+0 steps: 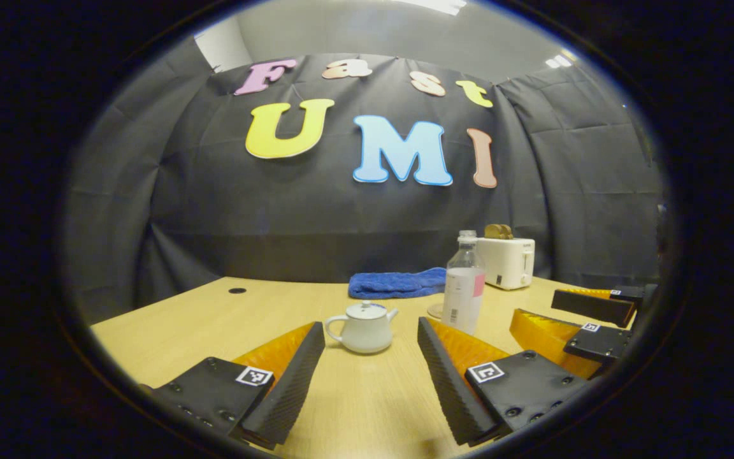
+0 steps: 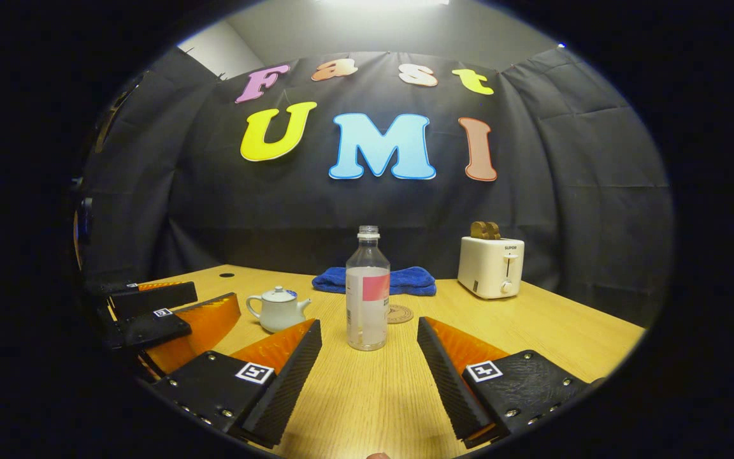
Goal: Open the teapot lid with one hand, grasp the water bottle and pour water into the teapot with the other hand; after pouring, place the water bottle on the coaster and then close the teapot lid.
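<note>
In the left gripper view, the left gripper (image 1: pixel 370 376) hangs low over the desk (image 1: pixel 169 325) with its fingers (image 1: pixel 290 376) spread wide and nothing between them. The teapot (image 1: pixel 365 328), lid (image 1: pixel 366 310) on, stands straight ahead at twelve o'clock, spout toward three o'clock. The water bottle (image 1: pixel 464 287) stands upright at about one o'clock, just beside the teapot and apart from it; what seems to be the coaster (image 1: pixel 434 311) peeks out at its base. A blue towel (image 1: pixel 397 284) lies behind them, and a toaster (image 1: pixel 506 262) stands at two o'clock. The right gripper (image 1: pixel 596 325) shows at three o'clock, fingers apart.

In the right gripper view, the right gripper (image 2: pixel 370 373) also holds its fingers (image 2: pixel 443 376) wide open and empty. The water bottle (image 2: pixel 367 290) stands at twelve o'clock, part full and uncapped. The coaster (image 2: pixel 399 313) lies just behind it at one o'clock. The teapot (image 2: pixel 277 309) sits at eleven o'clock, the left gripper (image 2: pixel 169 315) near it at nine o'clock.
</note>
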Demonstrator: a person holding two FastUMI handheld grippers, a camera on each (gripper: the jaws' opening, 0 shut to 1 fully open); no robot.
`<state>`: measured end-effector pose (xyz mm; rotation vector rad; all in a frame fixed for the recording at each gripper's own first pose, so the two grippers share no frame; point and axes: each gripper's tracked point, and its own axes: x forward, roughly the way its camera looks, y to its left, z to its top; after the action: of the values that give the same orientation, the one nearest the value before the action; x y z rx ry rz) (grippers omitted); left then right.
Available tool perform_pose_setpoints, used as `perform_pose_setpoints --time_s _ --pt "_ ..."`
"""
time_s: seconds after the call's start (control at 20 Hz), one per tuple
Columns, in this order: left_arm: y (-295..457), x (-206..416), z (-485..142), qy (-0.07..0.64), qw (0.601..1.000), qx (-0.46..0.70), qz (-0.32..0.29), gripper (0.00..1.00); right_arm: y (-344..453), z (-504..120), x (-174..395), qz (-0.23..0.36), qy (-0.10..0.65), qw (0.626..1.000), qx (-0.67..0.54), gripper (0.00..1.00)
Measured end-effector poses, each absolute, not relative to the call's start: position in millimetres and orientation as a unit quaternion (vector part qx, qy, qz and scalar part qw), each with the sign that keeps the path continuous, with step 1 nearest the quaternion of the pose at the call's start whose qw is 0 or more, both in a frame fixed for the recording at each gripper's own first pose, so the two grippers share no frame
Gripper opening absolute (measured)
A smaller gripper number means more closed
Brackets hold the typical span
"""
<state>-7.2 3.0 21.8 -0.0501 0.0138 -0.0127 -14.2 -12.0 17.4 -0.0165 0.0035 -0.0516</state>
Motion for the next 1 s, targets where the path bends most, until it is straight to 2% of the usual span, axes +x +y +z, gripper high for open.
perform_pose_setpoints --time_s 0.2,0.5,1.0 --pt "21.0 -29.2 42.5 -0.007 1.0 -0.02 0.002 0.94 -17.4 34.9 -41.1 -0.034 -0.006 0.999 -0.011 0.94" --pt "17.5 -43.1 60.7 -0.015 1.0 -0.003 -0.004 0.95 -18.4 60.6 -50.0 -0.043 -0.016 0.998 -0.034 0.94" --pt "21.6 -13.1 60.6 0.0 1.0 -0.023 -0.02 0.95 -4.2 72.1 -19.2 -0.014 -0.009 0.999 -0.037 0.94"
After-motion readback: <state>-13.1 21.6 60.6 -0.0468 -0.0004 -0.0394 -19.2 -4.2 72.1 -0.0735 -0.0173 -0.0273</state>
